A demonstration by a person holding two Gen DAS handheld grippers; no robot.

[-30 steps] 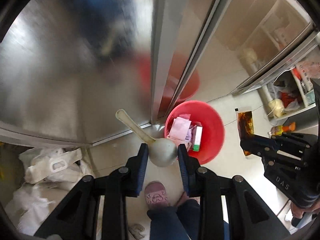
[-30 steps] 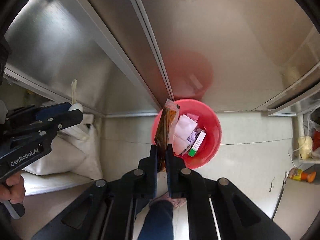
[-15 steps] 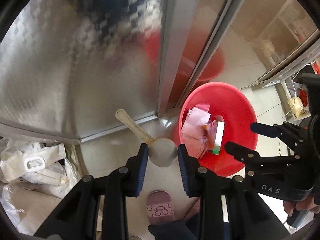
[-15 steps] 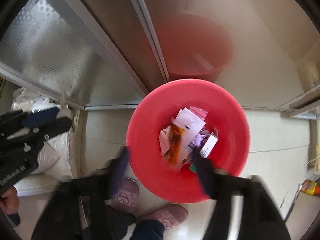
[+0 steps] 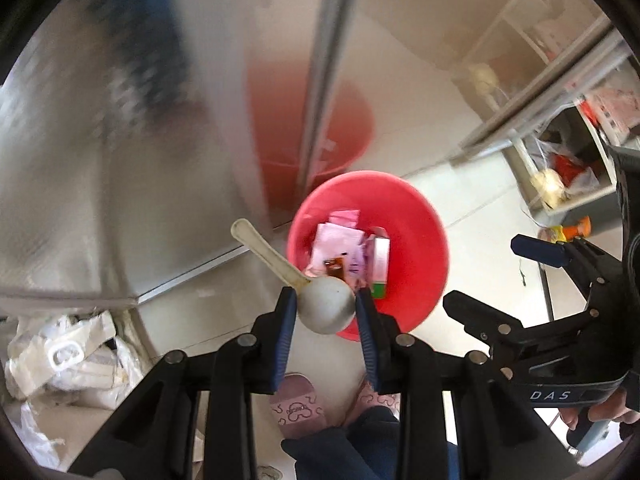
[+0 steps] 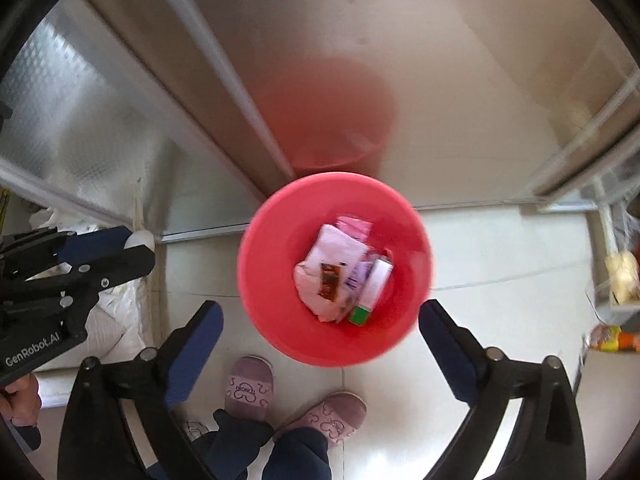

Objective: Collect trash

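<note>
**A:** Left wrist view: your left gripper point(image 5: 325, 312) is clamped on the bowl of a pale plastic spoon point(image 5: 326, 310), one pad against each side, with the handle sticking up and away to the left. You grip it by the round bowl, I'd say, because that gives the pads two opposing sides; the thin handle would likely twist.

**B:** And where does it sit against the bin?

**A:** Over the near left rim of the red basin point(image 5: 416, 240), not over the middle. Let go here and I judge it could catch the rim and tip onto the floor tiles point(image 5: 224, 304). Carry it further in over the pile first.

**B:** Right wrist view, your other side?

**A:** Your right gripper point(image 6: 320, 328) has its jaws opening, spread wide, with nothing between them. It hangs straight above the basin, so whatever falls from there lands inside. The brown sauce packet point(image 6: 329, 280) lies on top of the crumpled pink-white paper point(image 6: 328, 256) at the basin's centre, beside a white box with a green end point(image 6: 370, 290).

**B:** Why is the basin there?

**A:** It stands on the floor against the steel cabinet point(image 6: 120, 120), just ahead of your pink slippers point(image 6: 248, 384), within a straight downward reach of both hands.
</note>
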